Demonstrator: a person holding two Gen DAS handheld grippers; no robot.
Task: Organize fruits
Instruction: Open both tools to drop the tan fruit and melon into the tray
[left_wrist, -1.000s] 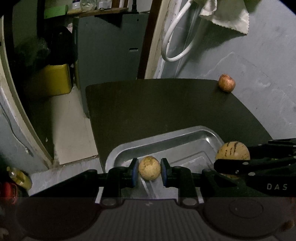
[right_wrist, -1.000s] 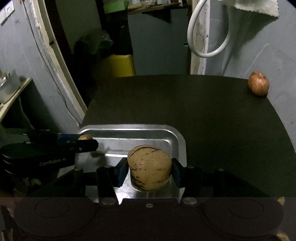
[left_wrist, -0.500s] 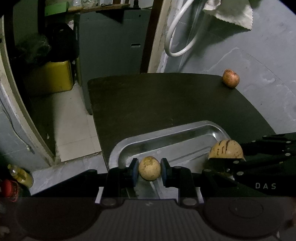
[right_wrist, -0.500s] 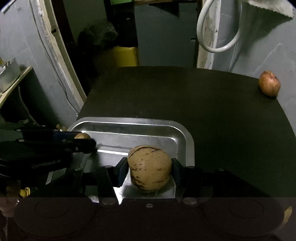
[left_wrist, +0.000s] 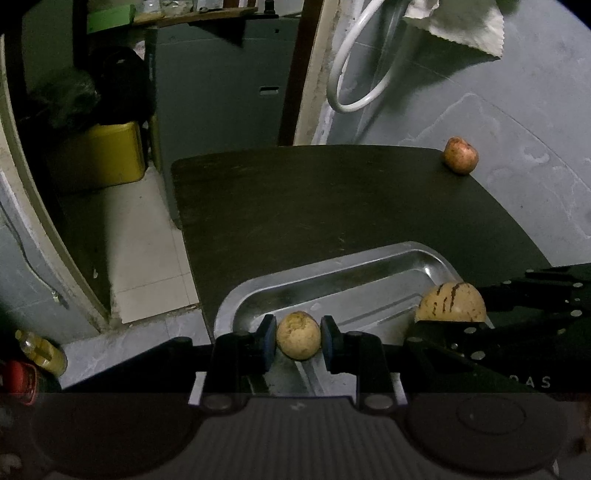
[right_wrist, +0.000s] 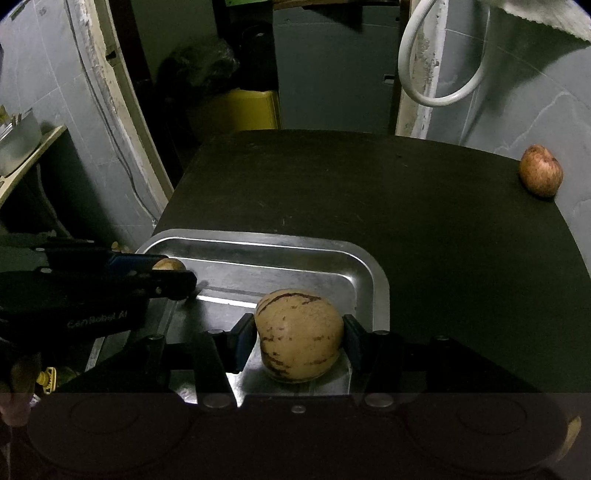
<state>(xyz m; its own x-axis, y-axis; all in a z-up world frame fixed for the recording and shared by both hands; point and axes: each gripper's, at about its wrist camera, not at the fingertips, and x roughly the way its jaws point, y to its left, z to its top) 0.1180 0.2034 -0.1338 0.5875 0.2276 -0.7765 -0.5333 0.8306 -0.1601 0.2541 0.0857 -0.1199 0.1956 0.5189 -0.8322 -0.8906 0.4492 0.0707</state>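
My left gripper (left_wrist: 298, 339) is shut on a small round tan fruit (left_wrist: 297, 334) low over the near left part of a metal tray (left_wrist: 343, 266). My right gripper (right_wrist: 300, 339) is shut on a large tan fruit with dark stripes (right_wrist: 299, 334) over the tray's near right part (right_wrist: 364, 258). The striped fruit also shows in the left wrist view (left_wrist: 450, 302), and the small fruit in the right wrist view (right_wrist: 169, 264). A reddish apple (left_wrist: 460, 154) lies at the table's far right corner, also seen in the right wrist view (right_wrist: 540, 174).
The tray sits at the near edge of a dark table (left_wrist: 332, 199) against a grey wall (left_wrist: 517, 110). A white hose loop (left_wrist: 354, 74) and a cloth (left_wrist: 458, 22) hang on the wall. A yellow container (left_wrist: 99, 155) stands on the floor at left.
Both grippers have sunk lower over the tray with their fruits still held. The tray and table look larger and closer in both views.
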